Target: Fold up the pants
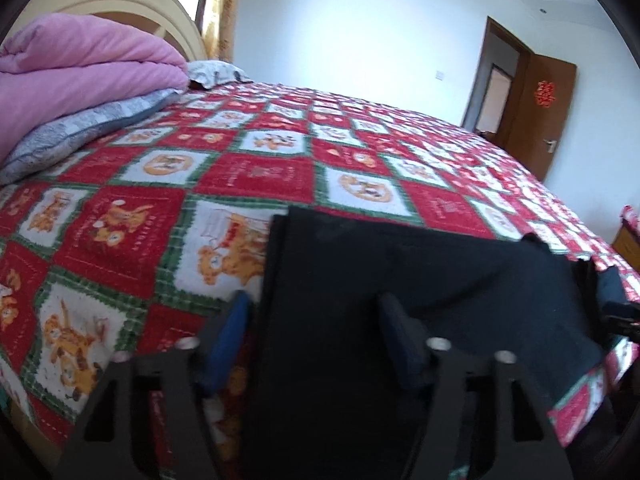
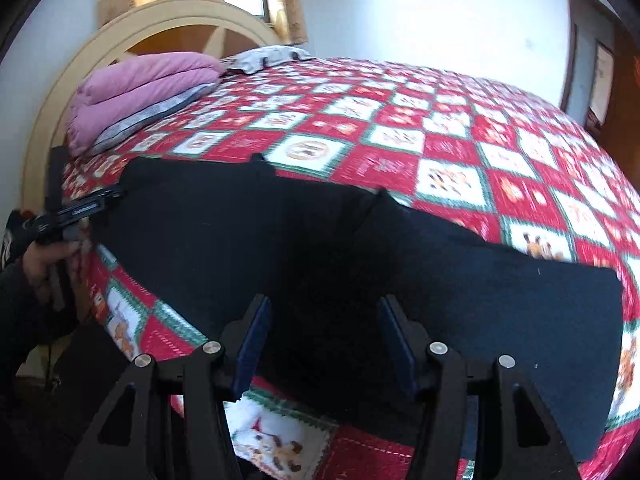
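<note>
1. Both grippers hang over the near edge of the bed, angled down at the dark pants (image 2: pixel 320 248), which lie flat on the checked bedspread (image 1: pixel 256 168)
2. My left gripper (image 1: pixel 316 328) stands half open, and its blue pads (image 1: pixel 228 332) do not press any cloth. One finger sits just outside the pants' left edge and the other over the fabric, so the edge lies between them, ready to be pinched
3. My right gripper (image 2: pixel 324 332) is also half open over the middle of the pants near their near edge. The cloth lies flat beneath it, and I see no fold raised into the gap, so I judge that nothing is held
4. The pants run sideways along the bed edge in one long band, apparently already doubled leg on leg, which puts both ends within reach of my two tools
5. My left hand (image 2: pixel 44 264) shows in the right wrist view at the far left end of the garment
6. A pink quilt (image 1: pixel 80 68) and a grey pillow (image 1: pixel 80 136) are stacked at the headboard, well apart from the working area
</note>
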Available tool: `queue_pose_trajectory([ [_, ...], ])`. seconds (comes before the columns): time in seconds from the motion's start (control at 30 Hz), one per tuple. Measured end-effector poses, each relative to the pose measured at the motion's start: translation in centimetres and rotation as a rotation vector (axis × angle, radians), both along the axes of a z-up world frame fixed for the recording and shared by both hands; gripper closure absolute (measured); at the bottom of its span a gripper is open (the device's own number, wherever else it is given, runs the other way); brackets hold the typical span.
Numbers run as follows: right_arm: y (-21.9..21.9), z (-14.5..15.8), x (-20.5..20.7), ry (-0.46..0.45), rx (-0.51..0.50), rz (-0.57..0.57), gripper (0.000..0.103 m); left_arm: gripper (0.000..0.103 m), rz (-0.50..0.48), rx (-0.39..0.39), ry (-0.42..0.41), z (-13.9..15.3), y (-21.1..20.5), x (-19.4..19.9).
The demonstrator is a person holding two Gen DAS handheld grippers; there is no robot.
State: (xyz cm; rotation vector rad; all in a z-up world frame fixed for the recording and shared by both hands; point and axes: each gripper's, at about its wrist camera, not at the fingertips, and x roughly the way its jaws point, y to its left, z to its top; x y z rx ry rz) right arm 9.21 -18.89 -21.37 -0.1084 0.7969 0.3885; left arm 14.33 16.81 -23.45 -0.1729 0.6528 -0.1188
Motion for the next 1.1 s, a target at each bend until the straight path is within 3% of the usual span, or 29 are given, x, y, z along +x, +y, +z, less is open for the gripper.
queue_pose_trajectory([
  [0.17,-1.4,-0.6,0.5,0.025,0.055,-0.07,0.045,0.049,-0.005,-0.017,0.004,0.0,0.2,-0.1],
  [0.3,-1.6,-0.5,0.4,0.014,0.061,-0.079,0.045,0.072,-0.036,-0.089,0.013,0.5,1.0,0.0],
  [0.4,-1.7,-0.6,0.5,0.015,0.063,-0.085,0.045,0.077,-0.052,-0.103,0.013,0.9,1.0,-0.1],
  [0.8,-2.6,0.9,0.1,-0.029,0.09,-0.114,0.045,0.082,-0.064,-0.176,0.027,2.3,1.2,-0.3],
  [1.1,-3.4,4.1,-0.9,-0.047,0.058,-0.103,0.045,0.083,-0.097,-0.296,-0.014,5.7,0.8,-1.1],
])
